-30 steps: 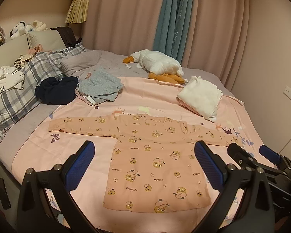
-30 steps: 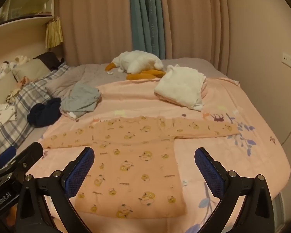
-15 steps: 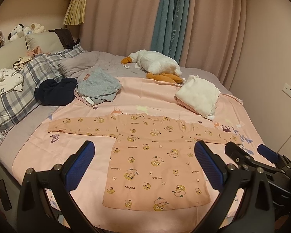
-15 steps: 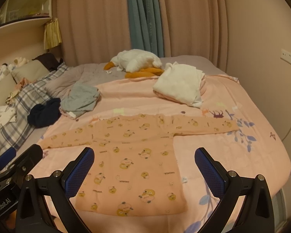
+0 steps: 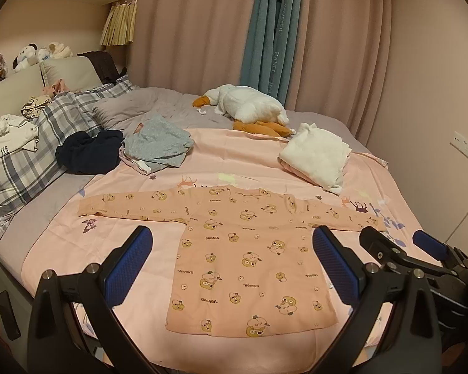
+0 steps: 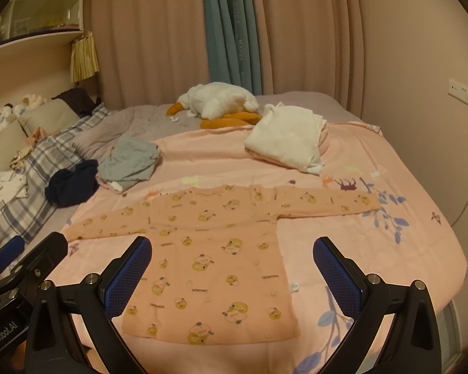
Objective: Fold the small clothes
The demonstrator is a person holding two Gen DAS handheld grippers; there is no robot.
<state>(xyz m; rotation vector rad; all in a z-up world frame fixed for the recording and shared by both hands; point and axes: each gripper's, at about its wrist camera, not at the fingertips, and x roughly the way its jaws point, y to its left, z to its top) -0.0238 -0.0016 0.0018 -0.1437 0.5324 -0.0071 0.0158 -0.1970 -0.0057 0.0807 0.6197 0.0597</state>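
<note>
The little pink shirt (image 5: pixel 249 249) lies flat on the pink bedspread (image 5: pixel 234 162), front up, hem toward me, both sleeves stretched straight out to the sides. Nothing on it is folded yet, so I judge I am at the very start: the shirt is spread and ready, and the first fold is the step in hand.

My left hand-held gripper (image 5: pixel 234 268) hangs above the near edge of the bed with its fingers spread wide and nothing between them; through the gap I see the body of the shirt. My right hand-held gripper (image 6: pixel 232 269) is the same, released and empty, and is not touching the cloth.

Further up the bed, well apart from the shirt, sit a white folded pile (image 5: pixel 315 155), a grey crumpled garment (image 5: pixel 159 143), a dark bundle (image 5: pixel 89 152) and a stuffed goose (image 5: pixel 246 109). None of them is in my way.

The next move, as I see it, calls for taking a sleeve: the left sleeve end (image 5: pixel 87 207) for my left side, the right sleeve end (image 6: pixel 366 202) for my right. I would need to reach out over the bed, come down low enough to pinch only the thin shirt fabric and not the bedspread under it, then carry the sleeve inward across the chest. The cloth is thin and limp, so I expect it to sag and crease if lifted high.
</note>
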